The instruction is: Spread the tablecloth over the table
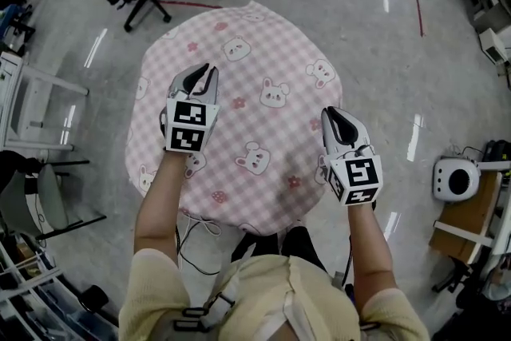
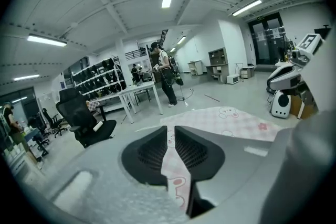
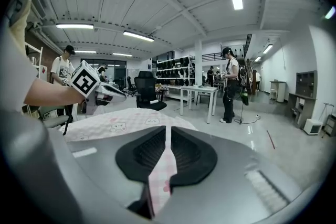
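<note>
Pink tablecloth [image 1: 263, 68] lies over the round table, and both grippers pinch it.
It hangs over every edge in view. The left gripper [image 1: 207, 73], left of the middle, and the right gripper [image 1: 332, 116], at the right edge, each squeeze a fold. This looks like straightening, so any tug should be soft and even.

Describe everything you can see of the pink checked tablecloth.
The pink checked fabric tablecloth is printed with white bears, rabbits and small pink flowers. It lies spread in a roundish shape, its edges hanging down, and hides whatever supports it. Soft wrinkles show toward the near edge. The left gripper and the right gripper each pinch a fold of it between shut jaws.
</note>
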